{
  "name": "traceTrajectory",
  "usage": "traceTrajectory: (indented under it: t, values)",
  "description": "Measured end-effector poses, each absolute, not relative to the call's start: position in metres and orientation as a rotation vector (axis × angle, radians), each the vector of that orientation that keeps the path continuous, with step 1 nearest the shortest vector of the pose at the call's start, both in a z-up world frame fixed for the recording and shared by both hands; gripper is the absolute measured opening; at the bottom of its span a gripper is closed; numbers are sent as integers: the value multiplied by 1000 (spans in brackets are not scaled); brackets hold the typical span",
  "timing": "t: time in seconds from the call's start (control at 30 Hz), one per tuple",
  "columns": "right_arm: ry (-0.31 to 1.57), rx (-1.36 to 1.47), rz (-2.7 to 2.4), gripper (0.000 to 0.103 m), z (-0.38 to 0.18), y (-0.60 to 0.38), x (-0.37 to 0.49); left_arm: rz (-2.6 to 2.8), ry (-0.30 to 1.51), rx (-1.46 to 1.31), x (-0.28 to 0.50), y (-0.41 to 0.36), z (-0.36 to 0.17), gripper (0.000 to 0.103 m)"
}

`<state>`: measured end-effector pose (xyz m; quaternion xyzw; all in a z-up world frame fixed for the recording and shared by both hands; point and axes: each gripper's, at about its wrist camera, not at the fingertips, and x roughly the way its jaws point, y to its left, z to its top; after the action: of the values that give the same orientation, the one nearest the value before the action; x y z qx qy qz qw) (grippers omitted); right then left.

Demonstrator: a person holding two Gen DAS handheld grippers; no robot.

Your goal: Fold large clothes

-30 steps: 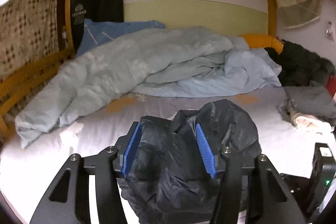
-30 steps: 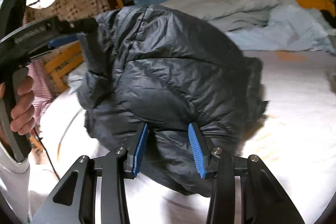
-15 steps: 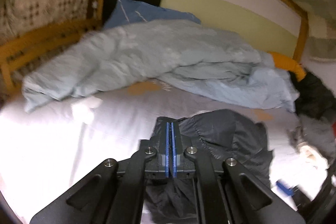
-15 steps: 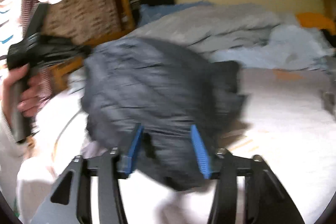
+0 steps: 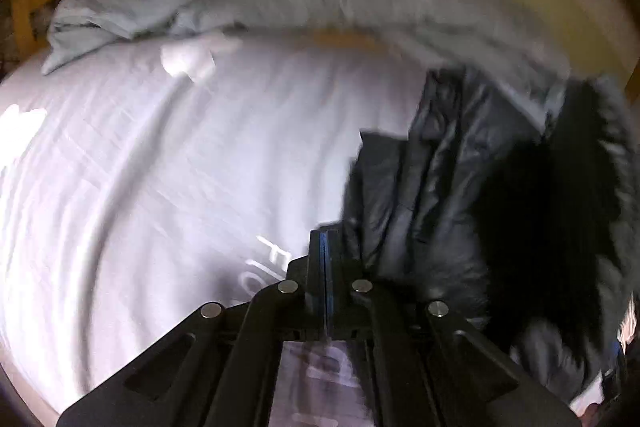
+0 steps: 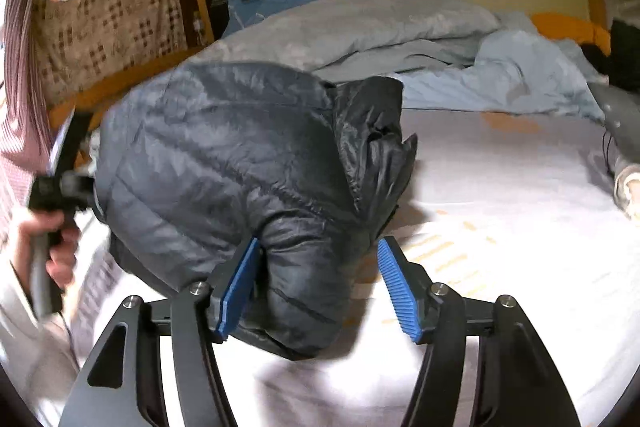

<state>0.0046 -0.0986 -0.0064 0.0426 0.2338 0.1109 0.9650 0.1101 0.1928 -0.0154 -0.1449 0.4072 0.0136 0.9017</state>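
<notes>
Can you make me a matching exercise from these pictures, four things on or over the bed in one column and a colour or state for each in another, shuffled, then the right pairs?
Things:
1. puffer jacket
2. duvet
3. left gripper
4. right gripper

Colour or state:
A. jaws opening, jacket between them
B. light blue-grey, bunched along the far side of the bed
C. dark, quilted and shiny
D. jaws shut together, nothing between them

Pairs: 1-C, 2-B, 3-D, 4-A

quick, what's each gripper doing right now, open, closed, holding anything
Left gripper: closed, pads together, nothing visible between them.
Right gripper: jaws opening, dark puffer jacket between them, right pad clear of it.
</notes>
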Motion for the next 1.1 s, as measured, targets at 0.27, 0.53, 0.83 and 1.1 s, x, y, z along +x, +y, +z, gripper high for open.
traceTrajectory:
  t: [0.27,0.53,0.83,1.1]
  values:
    - [395,102,239,63,23,-94,-9,-35,388,-182,29,156,95,0]
    - [469,142,189,63,12,-108,2,-203,701,104,87,71,88,0]
    - [524,171,175,63,-9,-122,16,-247,895,-6,131,85,18,2]
    - [479,178,125,63,5,-117,13,-155,840,102,130,67,-15,2]
